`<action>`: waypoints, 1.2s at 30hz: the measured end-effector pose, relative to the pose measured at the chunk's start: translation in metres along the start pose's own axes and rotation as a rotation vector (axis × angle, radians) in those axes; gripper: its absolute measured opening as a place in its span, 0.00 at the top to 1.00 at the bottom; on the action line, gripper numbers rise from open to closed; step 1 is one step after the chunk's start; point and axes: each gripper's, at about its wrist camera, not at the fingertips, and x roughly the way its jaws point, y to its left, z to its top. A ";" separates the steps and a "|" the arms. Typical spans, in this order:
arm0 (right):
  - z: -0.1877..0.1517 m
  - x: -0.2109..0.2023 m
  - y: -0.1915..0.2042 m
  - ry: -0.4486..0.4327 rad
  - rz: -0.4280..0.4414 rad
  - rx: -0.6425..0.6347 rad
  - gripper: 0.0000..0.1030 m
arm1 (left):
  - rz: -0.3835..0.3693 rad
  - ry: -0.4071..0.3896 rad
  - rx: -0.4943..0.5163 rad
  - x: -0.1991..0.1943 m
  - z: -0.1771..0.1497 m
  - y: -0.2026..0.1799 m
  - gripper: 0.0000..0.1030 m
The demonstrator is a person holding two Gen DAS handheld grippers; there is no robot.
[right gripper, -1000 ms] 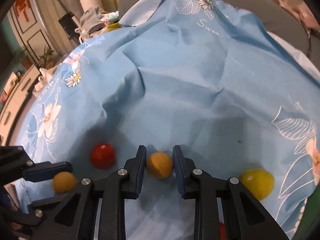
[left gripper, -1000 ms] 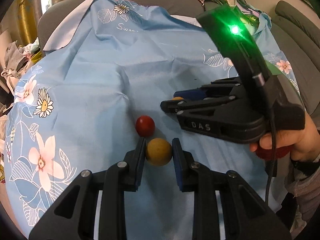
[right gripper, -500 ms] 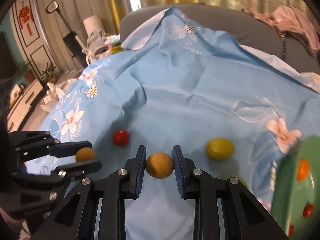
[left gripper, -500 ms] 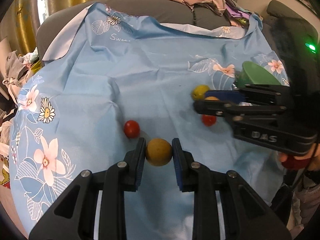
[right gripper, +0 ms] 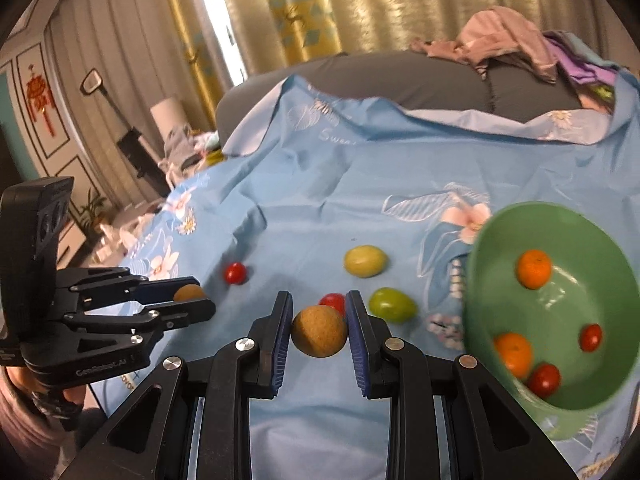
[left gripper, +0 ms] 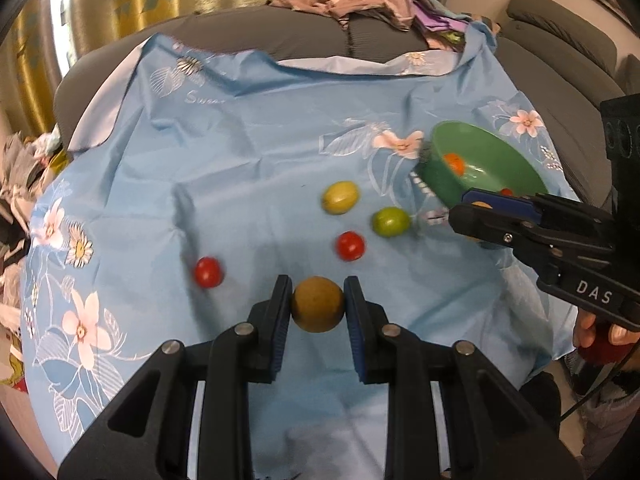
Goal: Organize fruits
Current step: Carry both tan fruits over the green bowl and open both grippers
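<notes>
A home living room: a grey sofa heaped with clothes, gold curtains at the window, a red knot ornament on the panelled wall.

I see four fruits on the cloth, left of the bowl, which holds five fruits.

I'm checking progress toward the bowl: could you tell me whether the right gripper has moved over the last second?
Yes. The right gripper, shut on a tan fruit, has swung right; the green bowl now fills its view's right side.
</notes>
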 end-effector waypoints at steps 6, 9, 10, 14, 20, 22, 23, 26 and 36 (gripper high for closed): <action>-0.002 -0.024 -0.020 -0.058 -0.015 0.036 0.72 | -0.025 -0.022 0.066 0.000 0.023 -0.037 0.75; -0.004 -0.035 -0.034 -0.087 -0.029 0.060 0.72 | -0.040 -0.027 0.108 0.003 0.034 -0.058 0.75; -0.005 -0.038 -0.039 -0.095 -0.033 0.068 0.72 | -0.044 -0.028 0.119 0.004 0.037 -0.063 0.75; -0.010 -0.054 -0.067 -0.128 -0.067 0.122 0.72 | -0.077 -0.036 0.174 0.010 0.052 -0.092 0.75; -0.017 -0.073 -0.106 -0.168 -0.129 0.204 0.72 | -0.149 -0.038 0.241 0.029 0.080 -0.136 0.75; -0.020 -0.077 -0.117 -0.175 -0.152 0.226 0.72 | -0.175 -0.032 0.266 0.037 0.088 -0.151 0.75; -0.021 -0.079 -0.121 -0.177 -0.165 0.233 0.72 | -0.185 -0.030 0.277 0.041 0.091 -0.157 0.75; -0.026 -0.081 -0.136 -0.175 -0.205 0.254 0.72 | -0.199 -0.013 0.306 0.053 0.097 -0.175 0.75; -0.034 -0.075 -0.160 -0.148 -0.264 0.295 0.72 | -0.181 0.052 0.331 0.093 0.105 -0.202 0.74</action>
